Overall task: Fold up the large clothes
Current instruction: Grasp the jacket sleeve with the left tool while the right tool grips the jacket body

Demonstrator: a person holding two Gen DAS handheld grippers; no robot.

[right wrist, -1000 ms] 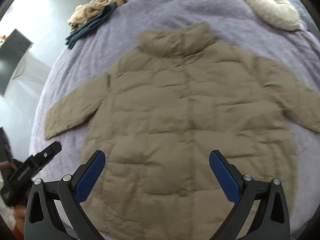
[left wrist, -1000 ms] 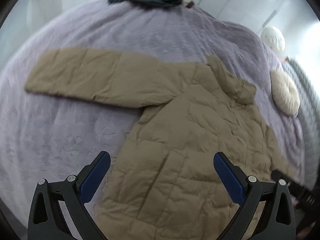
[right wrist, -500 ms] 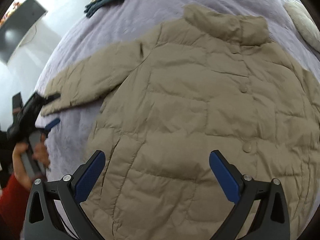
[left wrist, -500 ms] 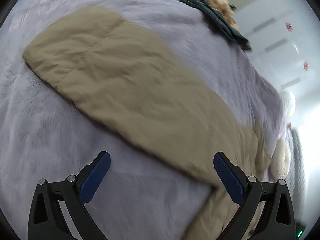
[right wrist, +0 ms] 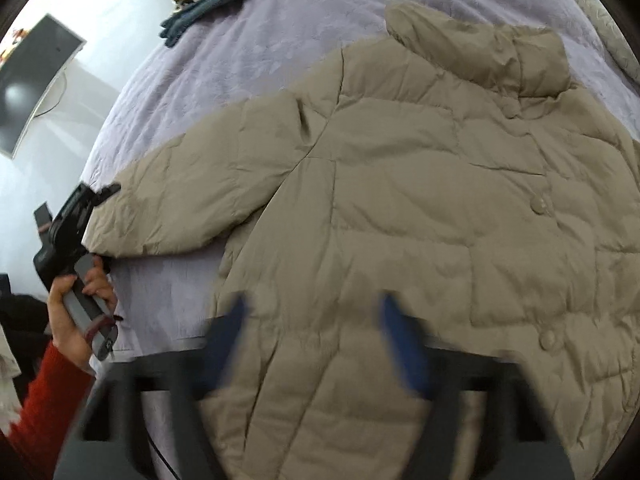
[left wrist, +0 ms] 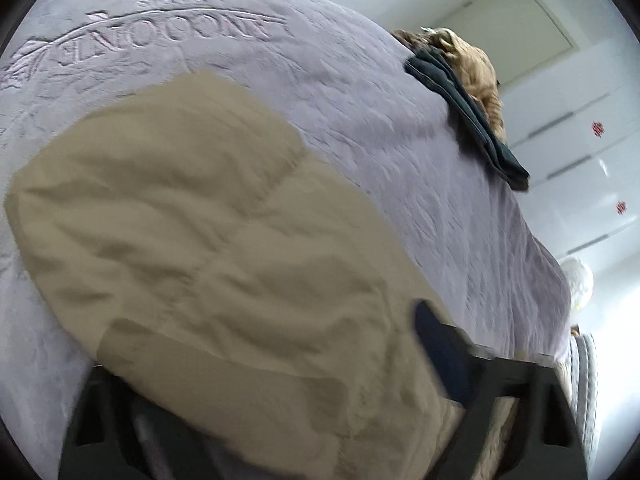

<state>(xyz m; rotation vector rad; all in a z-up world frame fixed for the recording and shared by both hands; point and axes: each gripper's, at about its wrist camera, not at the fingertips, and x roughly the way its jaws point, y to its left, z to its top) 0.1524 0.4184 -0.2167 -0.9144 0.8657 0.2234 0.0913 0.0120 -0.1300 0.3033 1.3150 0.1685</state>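
A beige puffer jacket [right wrist: 420, 200] lies spread face up on a lilac bedspread [right wrist: 224, 60], collar at the far side. Its left sleeve [left wrist: 192, 240] fills the left wrist view. My left gripper [left wrist: 280, 392] is around the sleeve's cuff end; the cloth hides one finger, and the blue pad [left wrist: 436, 356] of the other shows beside it. In the right wrist view it [right wrist: 100, 204] is at the cuff. My right gripper [right wrist: 316, 332] hovers over the jacket's lower left side, blurred, its blue fingers [right wrist: 400, 340] partly drawn in with cloth between them.
A pile of tan and dark blue clothes [left wrist: 472, 92] lies at the bed's far edge. A cream round cushion [right wrist: 612, 36] sits at the far right. A monitor [right wrist: 32, 84] stands left of the bed. White cabinet doors [left wrist: 580, 140] stand behind.
My left gripper swung from over the jacket's body out to the sleeve's cuff and dropped onto it. My right gripper moved lower over the jacket's left side and its fingers narrowed.
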